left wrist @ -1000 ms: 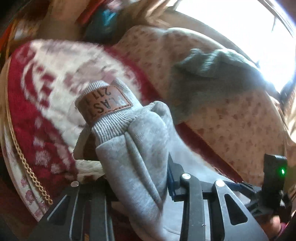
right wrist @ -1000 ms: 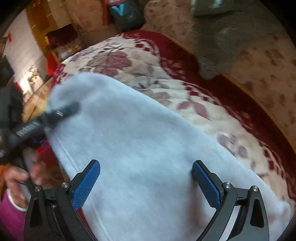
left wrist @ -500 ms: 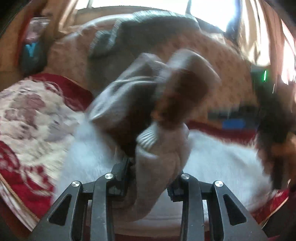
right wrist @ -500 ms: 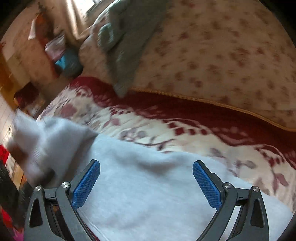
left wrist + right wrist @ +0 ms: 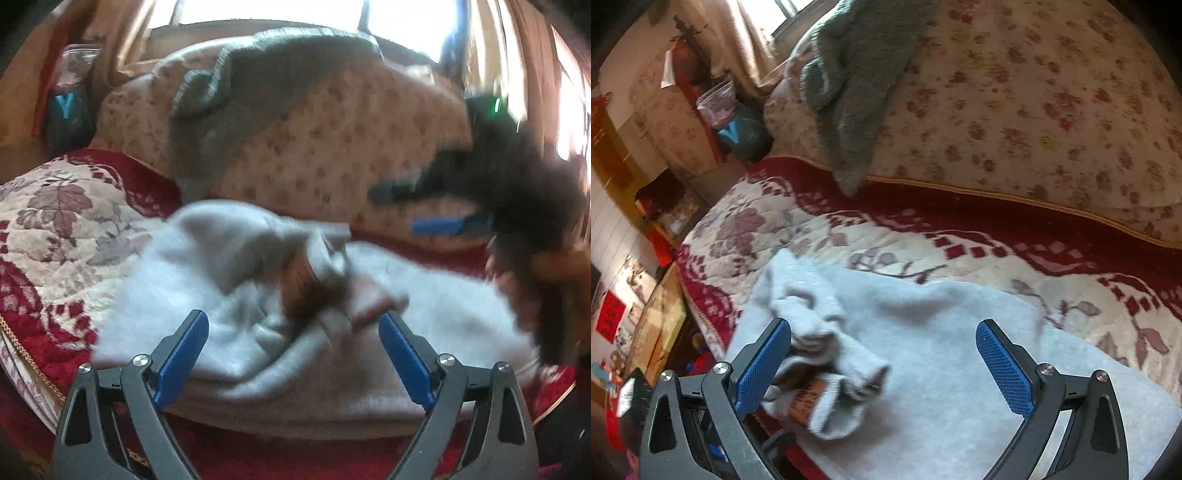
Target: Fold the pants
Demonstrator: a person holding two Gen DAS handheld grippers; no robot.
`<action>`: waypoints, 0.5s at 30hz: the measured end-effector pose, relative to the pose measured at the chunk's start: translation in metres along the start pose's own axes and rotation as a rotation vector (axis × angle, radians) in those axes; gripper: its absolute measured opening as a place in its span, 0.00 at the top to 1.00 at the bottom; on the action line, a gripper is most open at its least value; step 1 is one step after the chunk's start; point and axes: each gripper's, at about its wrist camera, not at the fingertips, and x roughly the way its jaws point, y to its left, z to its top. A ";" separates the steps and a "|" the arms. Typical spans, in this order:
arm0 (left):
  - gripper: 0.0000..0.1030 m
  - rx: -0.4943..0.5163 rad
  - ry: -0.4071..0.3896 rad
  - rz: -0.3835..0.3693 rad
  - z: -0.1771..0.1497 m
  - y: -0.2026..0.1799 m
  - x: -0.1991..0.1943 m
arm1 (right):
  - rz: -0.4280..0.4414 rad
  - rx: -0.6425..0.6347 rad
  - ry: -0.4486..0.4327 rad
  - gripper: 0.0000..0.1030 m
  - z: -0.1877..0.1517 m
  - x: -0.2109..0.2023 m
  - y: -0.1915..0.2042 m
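Bed cover: red and cream, with leaf patterns; spreads across the near and middle ground in both views.
Quilt: cream with small red flowers; heaped along the far side of the bed cover, edged by a gold cord.
Grey blanket: draped over the far left part of the quilt, one corner hanging down to the red border.
Pants: light grey fleece; lie on the bed cover at the near edge, flat toward the right, bunched and folded over toward the left.
Waistband: ribbed end of the pants with a brown patch; lies crumpled on top of the flat cloth, blurred in the left wrist view.
Left claw: jaws opening, blue pads wide apart; the bunched cloth lies between and beyond them, and no pad presses on it.
Right claw: jaws spread wide above the pants; the left pad stands just beside the crumpled waistband, and whether it touches cannot be told; nothing is gripped.
Right claw from the left wrist view: blurred dark shape at the far right, one blue pad visible.
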 end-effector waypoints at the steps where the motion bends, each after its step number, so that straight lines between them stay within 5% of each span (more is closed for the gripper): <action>1: 0.10 -0.026 -0.013 0.003 0.007 0.009 -0.004 | 0.006 -0.026 0.009 0.01 0.002 0.004 0.008; 6: 0.10 -0.108 -0.003 0.033 0.029 0.036 0.008 | 0.019 -0.098 0.057 0.01 0.019 0.033 0.031; 9: 0.10 -0.142 0.031 -0.021 0.030 0.042 0.022 | 0.068 -0.054 0.095 0.01 0.031 0.049 0.033; 15: 0.10 -0.049 0.020 -0.121 0.018 0.022 0.022 | 0.066 -0.018 0.106 0.01 0.038 0.053 0.027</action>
